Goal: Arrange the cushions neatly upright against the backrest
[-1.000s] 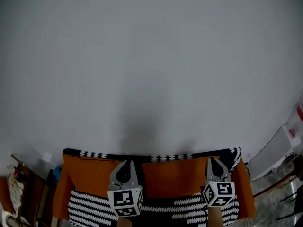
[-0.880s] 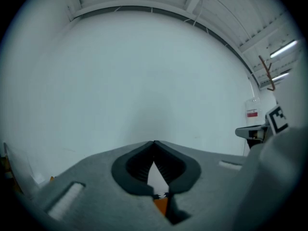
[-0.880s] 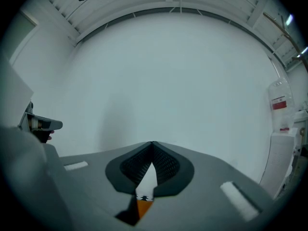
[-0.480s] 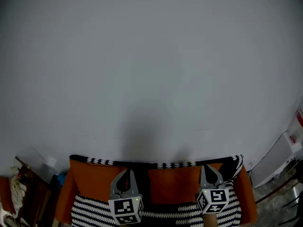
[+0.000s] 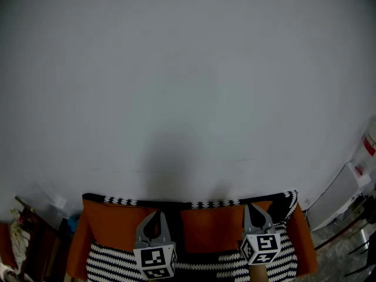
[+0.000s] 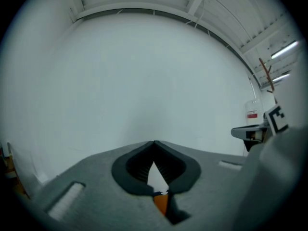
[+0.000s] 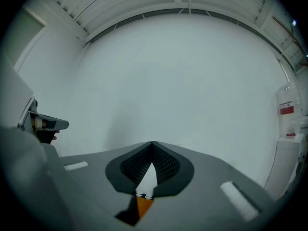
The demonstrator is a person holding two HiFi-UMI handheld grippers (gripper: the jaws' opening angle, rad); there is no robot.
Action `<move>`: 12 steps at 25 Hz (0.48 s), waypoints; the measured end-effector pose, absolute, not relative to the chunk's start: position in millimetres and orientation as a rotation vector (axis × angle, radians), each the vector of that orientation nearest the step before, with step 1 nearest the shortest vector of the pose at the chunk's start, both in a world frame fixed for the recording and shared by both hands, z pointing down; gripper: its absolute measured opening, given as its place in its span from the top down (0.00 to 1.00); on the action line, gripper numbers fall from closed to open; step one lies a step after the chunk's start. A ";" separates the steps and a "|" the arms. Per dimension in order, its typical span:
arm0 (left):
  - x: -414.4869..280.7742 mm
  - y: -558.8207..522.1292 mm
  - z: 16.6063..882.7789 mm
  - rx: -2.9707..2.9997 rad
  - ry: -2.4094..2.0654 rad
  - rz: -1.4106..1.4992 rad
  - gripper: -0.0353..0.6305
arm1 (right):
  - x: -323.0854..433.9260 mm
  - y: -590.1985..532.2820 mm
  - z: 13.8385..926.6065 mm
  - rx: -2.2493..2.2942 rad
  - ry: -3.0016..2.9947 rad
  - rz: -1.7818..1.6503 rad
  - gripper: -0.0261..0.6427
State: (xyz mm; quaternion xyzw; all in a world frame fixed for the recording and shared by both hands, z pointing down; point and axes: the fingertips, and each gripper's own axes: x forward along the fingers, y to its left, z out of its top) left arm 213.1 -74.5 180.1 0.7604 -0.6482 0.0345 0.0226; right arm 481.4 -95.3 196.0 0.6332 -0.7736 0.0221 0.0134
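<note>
Sitting above orange cushion (image 5: 205,231); left gripper (image 5: 157,213), right gripper (image 5: 252,205), both clenched, seemingly empty

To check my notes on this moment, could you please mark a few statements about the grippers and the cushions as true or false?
1. The left gripper and the right gripper both have their jaws closed, tips meeting. True.
2. The cushion fabric beyond the grippers is blue. False: it is orange, with a black-and-white pattern lower down.
3. A black-and-white trim runs along the top edge of the orange fabric. True.
4. Only the left gripper carries a marker cube. False: the left marker cube and the right marker cube both show.
5. The wall is plain and light. True.
</note>
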 end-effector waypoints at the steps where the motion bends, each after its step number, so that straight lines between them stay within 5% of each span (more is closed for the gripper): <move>1: 213.7 -74.4 180.1 2.357 -2.005 0.106 0.94 | 481.1 -94.9 196.0 1.971 -2.410 0.067 0.95; 12: 222.0 -75.8 182.1 2.369 -1.993 0.105 0.94 | 483.6 -95.4 198.4 1.969 -2.403 0.063 0.95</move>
